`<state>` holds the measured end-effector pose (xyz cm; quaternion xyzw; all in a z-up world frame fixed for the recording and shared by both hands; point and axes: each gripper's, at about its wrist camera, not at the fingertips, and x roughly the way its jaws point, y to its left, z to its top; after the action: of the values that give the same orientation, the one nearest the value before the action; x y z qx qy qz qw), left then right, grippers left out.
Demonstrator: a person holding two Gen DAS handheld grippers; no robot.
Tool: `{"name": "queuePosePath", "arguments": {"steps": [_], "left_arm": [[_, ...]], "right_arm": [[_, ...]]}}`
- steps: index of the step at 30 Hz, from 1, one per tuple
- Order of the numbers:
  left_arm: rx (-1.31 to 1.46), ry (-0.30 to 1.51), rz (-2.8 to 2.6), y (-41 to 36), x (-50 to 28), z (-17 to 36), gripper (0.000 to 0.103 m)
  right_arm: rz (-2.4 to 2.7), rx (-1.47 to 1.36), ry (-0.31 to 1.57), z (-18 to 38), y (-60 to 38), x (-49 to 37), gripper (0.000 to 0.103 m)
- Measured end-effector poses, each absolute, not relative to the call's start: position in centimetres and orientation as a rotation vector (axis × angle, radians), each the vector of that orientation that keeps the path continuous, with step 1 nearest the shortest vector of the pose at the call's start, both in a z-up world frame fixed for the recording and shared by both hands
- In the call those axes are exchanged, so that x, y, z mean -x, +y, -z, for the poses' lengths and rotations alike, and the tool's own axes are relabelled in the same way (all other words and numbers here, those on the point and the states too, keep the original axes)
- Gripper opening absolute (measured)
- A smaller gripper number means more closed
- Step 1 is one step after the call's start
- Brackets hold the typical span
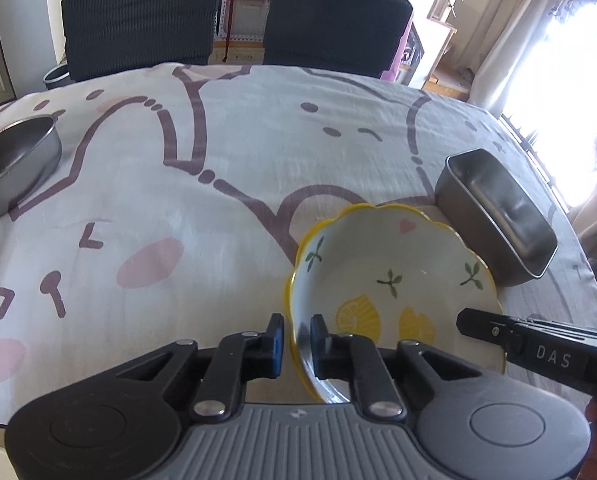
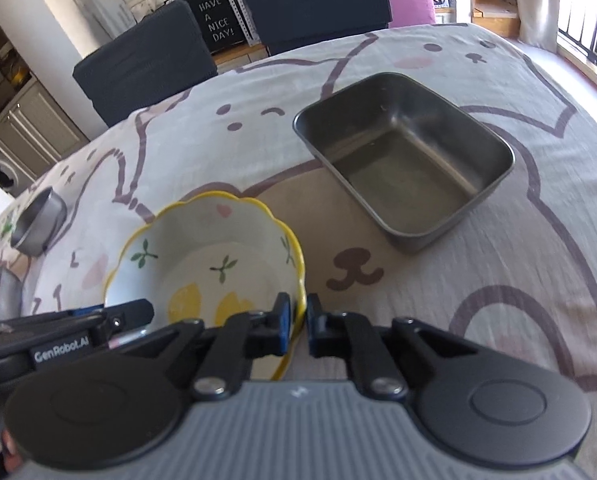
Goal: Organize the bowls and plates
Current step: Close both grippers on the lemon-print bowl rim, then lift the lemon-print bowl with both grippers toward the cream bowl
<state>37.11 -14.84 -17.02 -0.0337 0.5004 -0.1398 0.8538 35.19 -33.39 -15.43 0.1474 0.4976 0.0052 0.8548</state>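
On the cartoon-print tablecloth point(image 1: 234, 184), my left gripper point(image 1: 298, 336) and right gripper point(image 2: 296, 316) each pinch opposite rims of the lemon bowl point(image 1: 386, 276), sharing its weight evenly for lifting toward the steel tray point(image 2: 406, 156).

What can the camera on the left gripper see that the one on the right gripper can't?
Only the left view shows the left gripper pinching the lemon bowl's left rim. Only the right view shows the right gripper pinching its right rim, the inside bottom of the rectangular metal tray, and a "Have a nice day" sign. Both show the lemon bowl, the tray, the round metal bowl and the cartoon tablecloth.
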Motion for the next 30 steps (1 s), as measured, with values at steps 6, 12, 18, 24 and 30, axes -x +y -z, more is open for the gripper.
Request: {"name": "queuePosePath", "arguments": {"steps": [6, 12, 18, 24, 30], "left_arm": [[0.144, 1.066, 0.303, -14.2, -37.9, 17.4, 0.014], [0.086, 1.055, 0.328, -14.6, -37.7, 17.1, 0.010], [0.093, 1.044, 0.345, -14.2, -37.0, 16.1, 0.009], [0.116, 0.972, 0.375, -13.4, -35.0, 12.6, 0.008], [0.123, 0.918, 0.374, -11.2, -31.9, 9.0, 0.008]], "right_arm": [[-0.015, -0.281, 1.051, 15.6, -33.0, -35.3, 0.010], [-0.013, -0.249, 1.052, 15.5, -32.6, -35.3, 0.010], [-0.018, -0.208, 1.042, 14.7, -32.3, -34.7, 0.010], [-0.017, -0.230, 0.958, 11.7, -32.5, -32.8, 0.010], [-0.049, -0.230, 0.876, 8.1, -31.6, -30.1, 0.009]]}}
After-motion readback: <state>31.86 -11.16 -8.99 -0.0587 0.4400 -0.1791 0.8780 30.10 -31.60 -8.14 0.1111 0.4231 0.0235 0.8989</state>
